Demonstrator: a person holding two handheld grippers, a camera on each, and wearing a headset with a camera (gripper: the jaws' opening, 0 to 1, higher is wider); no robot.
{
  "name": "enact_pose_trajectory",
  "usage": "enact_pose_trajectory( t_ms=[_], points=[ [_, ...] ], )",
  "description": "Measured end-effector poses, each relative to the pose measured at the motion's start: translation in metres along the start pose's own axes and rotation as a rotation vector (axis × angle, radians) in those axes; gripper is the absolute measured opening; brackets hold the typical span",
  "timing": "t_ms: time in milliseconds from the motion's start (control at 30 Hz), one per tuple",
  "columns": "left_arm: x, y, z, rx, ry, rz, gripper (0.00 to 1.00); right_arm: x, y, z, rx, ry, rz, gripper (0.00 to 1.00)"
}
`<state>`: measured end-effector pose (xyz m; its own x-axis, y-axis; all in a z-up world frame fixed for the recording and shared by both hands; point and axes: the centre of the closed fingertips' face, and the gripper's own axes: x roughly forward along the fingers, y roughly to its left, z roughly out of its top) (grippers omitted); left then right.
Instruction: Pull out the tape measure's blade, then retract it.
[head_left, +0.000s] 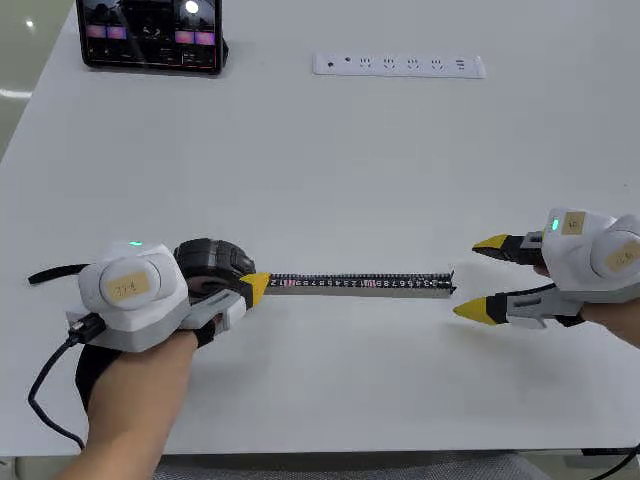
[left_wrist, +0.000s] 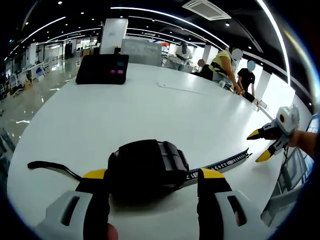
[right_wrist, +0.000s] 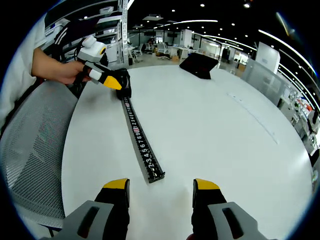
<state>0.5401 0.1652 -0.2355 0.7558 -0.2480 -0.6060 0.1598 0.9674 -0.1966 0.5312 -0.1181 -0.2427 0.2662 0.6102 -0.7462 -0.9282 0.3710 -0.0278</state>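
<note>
Stretching blade (head_left: 360, 284): drawn out of the case, lying flat on the worktop and running left to right; dark, with pale numerals and a short red stretch close to the case; small end hook at the right tip.
Case (head_left: 212, 262): black, rounded and chunky, sitting at the near left of the worktop; thin black strap (head_left: 50, 272) trailing off to the left.
Left tool (head_left: 225, 270): clenched on the case, one yellow-tipped jaw at each side; held by a hand reaching in from the near left, forearm rising from the near edge; black cable (head_left: 45, 380) looping off the back.
Right tool (head_left: 480, 277): released, jaws spread wide, yellow tips pointing left at the hook; hook just short of the gap, touching neither jaw; held low over the worktop at the right.
Worktop (head_left: 400, 150): white and broad, with wide open surface between the blade and the far side.
Far side: dark tablet (head_left: 150, 35) propped at the far left, screen lit; white power strip (head_left: 398, 65) further right; both well apart from the blade.
Near edge: close behind the left hand; grey mesh chair (right_wrist: 35, 150) just beside it in the right gripper view.
</note>
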Motion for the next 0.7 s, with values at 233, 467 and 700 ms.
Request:
enact_pose_trajectory(
  t_ms=[233,467,700],
  points=[
    [0.0014,0.0009,0.0012,-0.025,-0.014,0.029,0.68,0.003,-0.0012,-0.0011,-0.013,0.01,0.013,0.45],
    [0.0024,0.0033,0.0002,-0.021,-0.008,0.055,0.66,0.0056,-0.0027,-0.001,-0.029,0.02,0.019,0.44],
    [0.003,0.0061,-0.0006,-0.033,-0.01,0.076,0.64,0.0079,-0.0036,0.0006,-0.038,0.024,0.023,0.43]
  ],
)
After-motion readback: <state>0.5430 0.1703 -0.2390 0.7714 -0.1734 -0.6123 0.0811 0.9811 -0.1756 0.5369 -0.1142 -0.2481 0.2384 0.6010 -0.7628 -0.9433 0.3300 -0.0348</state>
